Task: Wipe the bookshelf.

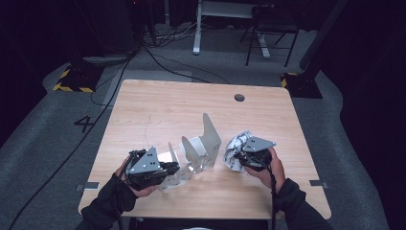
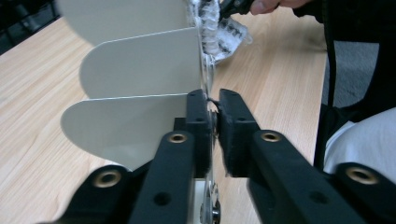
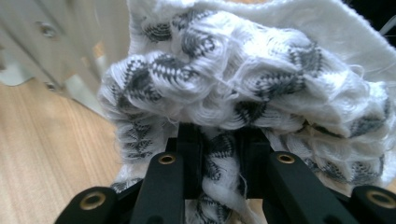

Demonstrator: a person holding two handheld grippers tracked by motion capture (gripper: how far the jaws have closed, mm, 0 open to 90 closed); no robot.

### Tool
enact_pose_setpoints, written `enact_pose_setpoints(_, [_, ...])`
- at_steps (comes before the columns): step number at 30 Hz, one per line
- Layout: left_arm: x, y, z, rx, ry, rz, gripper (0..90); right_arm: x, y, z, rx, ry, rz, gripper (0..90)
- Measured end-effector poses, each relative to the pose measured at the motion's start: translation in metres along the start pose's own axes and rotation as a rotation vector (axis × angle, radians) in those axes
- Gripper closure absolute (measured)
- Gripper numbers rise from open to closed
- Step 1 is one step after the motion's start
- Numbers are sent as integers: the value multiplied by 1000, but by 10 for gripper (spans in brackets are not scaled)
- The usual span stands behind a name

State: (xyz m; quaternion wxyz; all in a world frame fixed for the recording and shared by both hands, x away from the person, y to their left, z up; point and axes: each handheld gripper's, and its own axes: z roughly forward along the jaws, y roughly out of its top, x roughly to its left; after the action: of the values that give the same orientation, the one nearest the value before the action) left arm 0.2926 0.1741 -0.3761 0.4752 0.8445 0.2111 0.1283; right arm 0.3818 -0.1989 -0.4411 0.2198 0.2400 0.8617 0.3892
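A pale metal rack (image 1: 198,148) with several upright rounded dividers (image 2: 140,70) stands on the wooden table (image 1: 158,105), near its front. My left gripper (image 1: 174,167) is at the rack's left end; in the left gripper view the left gripper (image 2: 212,105) is shut on the rack's thin side edge. My right gripper (image 1: 239,155), just right of the rack, is shut on a bunched white-and-grey knitted cloth (image 1: 234,146). In the right gripper view the cloth (image 3: 243,70) bulges over the right gripper (image 3: 219,140), with the rack (image 3: 60,42) close at the upper left.
A round cable hole (image 1: 239,97) sits near the table's far edge. Beyond the table are grey carpet, trailing cables (image 1: 119,76), a white desk leg (image 1: 197,28) and a dark chair (image 1: 268,33). The person's sleeves reach in over the front edge.
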Motion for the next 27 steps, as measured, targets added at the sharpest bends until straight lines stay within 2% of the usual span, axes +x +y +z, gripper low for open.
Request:
enact_pose_setpoints(2, [2, 1, -7, -24, 43, -26, 637, 0, 1, 0, -4, -7, -3, 748])
enact_pose_setpoints(5, [9, 3, -20, -70, 148, -87, 517, 1, 1, 1, -2, -7, -7, 748])
enact_pose_setpoints(7, [12, 2, -24, -70, 254, -111, 443, 2, 1, 1, 1, -10, -10, 748])
enact_pose_setpoints(8, [15, 1, -26, -73, 294, -138, 394, 2, 1, 2, 1, -10, -11, 748])
enact_pose_setpoints(10, [21, -1, -27, -70, 334, -179, 364, 2, 1, 2, 4, -12, -15, 747])
enact_pose_setpoints(11, [24, -2, -27, -62, 366, -191, 348, 2, 1, 2, 5, -13, -16, 747])
enact_pose_setpoints(13, [27, -5, -23, -33, 399, -203, 329, 2, 1, 2, 8, -13, -18, 747])
enact_pose_setpoints(16, [32, -9, -19, -26, 393, -239, 309, 2, 1, 1, 11, -12, -21, 746])
enact_pose_setpoints(17, [34, -11, -17, -34, 371, -253, 301, 2, 1, 2, 11, -11, -22, 746])
enact_pose_setpoints(20, [35, -12, -13, -44, 341, -284, 302, 3, 1, 3, 13, -7, -23, 746])
enact_pose_setpoints(21, [35, -13, -11, -43, 348, -294, 291, 3, 1, 3, 12, -6, -25, 746])
enact_pose_setpoints(22, [36, -13, -9, -18, 360, -290, 283, 3, 2, 3, 8, -5, -26, 746])
enact_pose_setpoints(23, [37, -14, -8, -28, 337, -314, 272, 4, 2, 2, 4, -8, -28, 746])
enact_pose_setpoints(25, [43, -16, -6, -47, 271, -364, 310, 5, 3, 2, -7, -8, -30, 746])
enact_pose_setpoints(27, [44, -15, -5, -49, 266, -351, 354, 6, 4, 2, -22, -2, -38, 746])
